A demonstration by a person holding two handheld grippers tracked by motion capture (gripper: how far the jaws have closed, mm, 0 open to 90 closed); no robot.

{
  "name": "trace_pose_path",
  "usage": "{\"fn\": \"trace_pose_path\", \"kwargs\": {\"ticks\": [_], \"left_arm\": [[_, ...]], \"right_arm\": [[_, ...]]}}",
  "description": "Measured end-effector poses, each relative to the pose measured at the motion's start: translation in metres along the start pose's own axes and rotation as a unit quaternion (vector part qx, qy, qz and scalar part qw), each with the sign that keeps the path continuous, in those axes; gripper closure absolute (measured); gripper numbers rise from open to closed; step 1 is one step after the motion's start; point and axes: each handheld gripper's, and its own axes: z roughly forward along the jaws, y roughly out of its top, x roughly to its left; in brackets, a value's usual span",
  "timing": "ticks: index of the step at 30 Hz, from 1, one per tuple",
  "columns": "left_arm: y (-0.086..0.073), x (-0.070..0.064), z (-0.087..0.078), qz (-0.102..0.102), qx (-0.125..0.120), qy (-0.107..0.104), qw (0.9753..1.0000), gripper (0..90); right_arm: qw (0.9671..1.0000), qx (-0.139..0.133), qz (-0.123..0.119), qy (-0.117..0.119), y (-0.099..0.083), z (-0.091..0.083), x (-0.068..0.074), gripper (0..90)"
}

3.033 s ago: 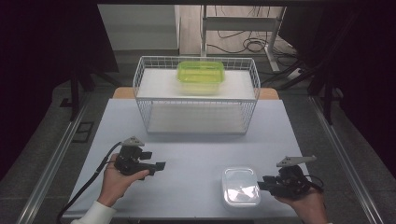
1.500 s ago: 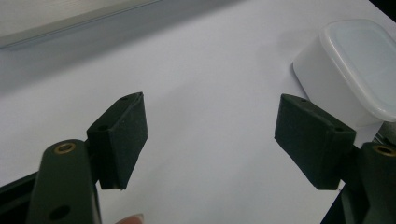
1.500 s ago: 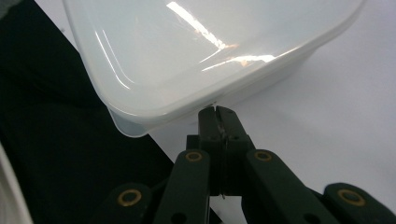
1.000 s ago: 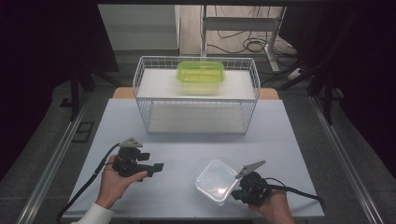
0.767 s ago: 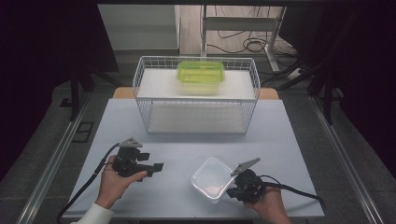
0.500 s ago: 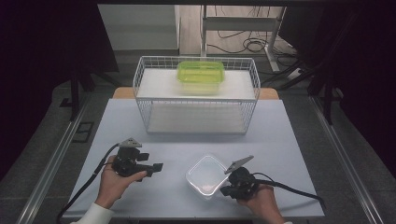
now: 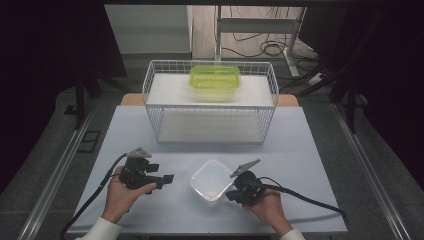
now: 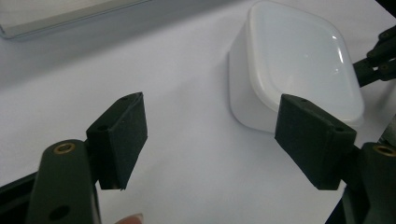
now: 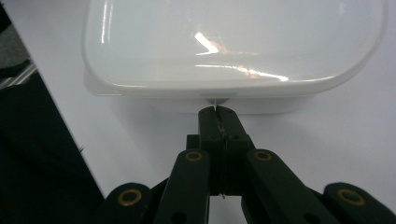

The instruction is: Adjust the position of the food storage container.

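Note:
A clear lidded plastic container (image 7: pixel 212 180) sits on the white table near its front edge, between my two grippers. My right gripper (image 7: pixel 229 194) is at its right corner, jaws pressed together. In the right gripper view the tips (image 9: pixel 218 114) meet a small tab under the container's (image 9: pixel 233 42) rim, with a thin sliver of it in the seam. My left gripper (image 7: pixel 167 180) rests to the left, a short gap away, and is open. In the left gripper view its wide-apart jaws (image 8: pixel 224 135) point toward the container (image 8: pixel 299 70) with nothing between them.
A white wire basket (image 7: pixel 210 106) stands at the back middle of the table, with a green lidded container (image 7: pixel 214 80) on its upper shelf. Cables trail from both grippers toward the front edge. Bare table lies between basket and grippers.
The right gripper has travelled left with the clear container, which slid from the front right toward the middle and turned. The left gripper has stayed put and open.

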Motion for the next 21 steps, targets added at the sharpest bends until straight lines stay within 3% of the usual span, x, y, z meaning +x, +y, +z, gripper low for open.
{"fn": "trace_pose_path", "kwargs": {"ticks": [12, 19, 21], "left_arm": [[0.000, 0.001, -0.001, -0.001, -0.002, -0.001, 1.0000, 24.7], [0.000, 0.000, 0.001, -0.002, -0.001, 0.000, 1.0000, 24.7], [0.000, 0.001, 0.000, -0.001, -0.002, 0.001, 1.0000, 24.7]], "right_arm": [[0.9996, -0.018, 0.020, 0.005, 0.011, 0.013, -0.011, 89.4], [0.9998, -0.018, 0.001, 0.000, 0.018, 0.016, -0.005, 89.4], [0.9998, -0.017, 0.005, 0.001, 0.019, 0.018, -0.005, 89.4]]}}
